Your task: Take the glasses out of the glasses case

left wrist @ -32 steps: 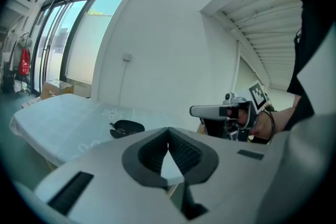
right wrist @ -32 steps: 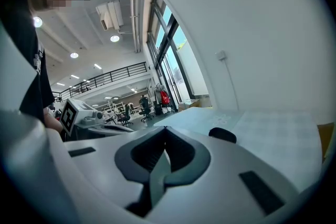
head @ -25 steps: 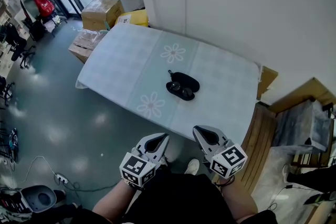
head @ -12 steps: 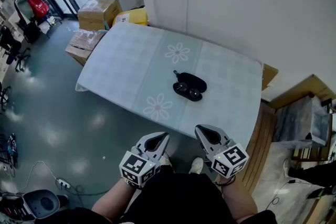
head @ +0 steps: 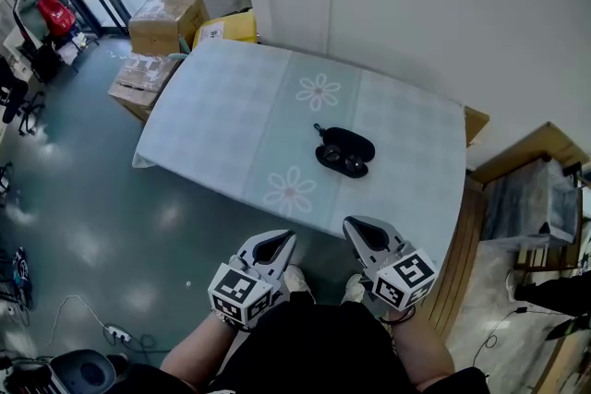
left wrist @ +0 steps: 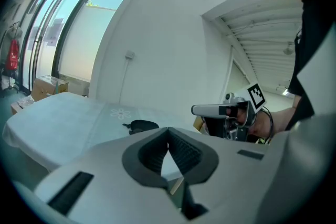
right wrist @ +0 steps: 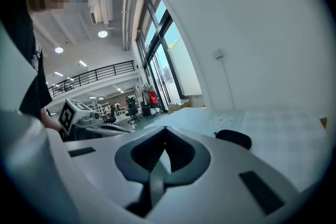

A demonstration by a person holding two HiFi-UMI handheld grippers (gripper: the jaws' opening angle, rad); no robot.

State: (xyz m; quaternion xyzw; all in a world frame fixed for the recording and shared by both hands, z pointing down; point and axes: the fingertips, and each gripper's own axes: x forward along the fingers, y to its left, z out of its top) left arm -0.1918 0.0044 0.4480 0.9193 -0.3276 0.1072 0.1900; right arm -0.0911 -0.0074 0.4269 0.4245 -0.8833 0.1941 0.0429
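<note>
Both grippers are held low in front of the person, short of the tabletop's near edge. The left gripper (head: 277, 242) has its jaws closed tip to tip with nothing between them, as its own view shows. The right gripper (head: 358, 231) is the same: jaws pressed together at the tips and empty.

The black oval glasses case (head: 346, 152) lies on the tabletop (head: 222, 115), which is covered by a pale blue-green checked cloth with white flower motifs. The case sits well ahead of both pairs of jaws and apart from them. It is roughly straight out from the right jaws, and forward and to the right of the left jaws. From above it looks open, with its two halves side by side, but what lies inside is too small to tell.

Brown cardboard boxes (head: 166, 18) stand on the floor beyond the tabletop's far left corner, far ahead and left of the left jaws.
</note>
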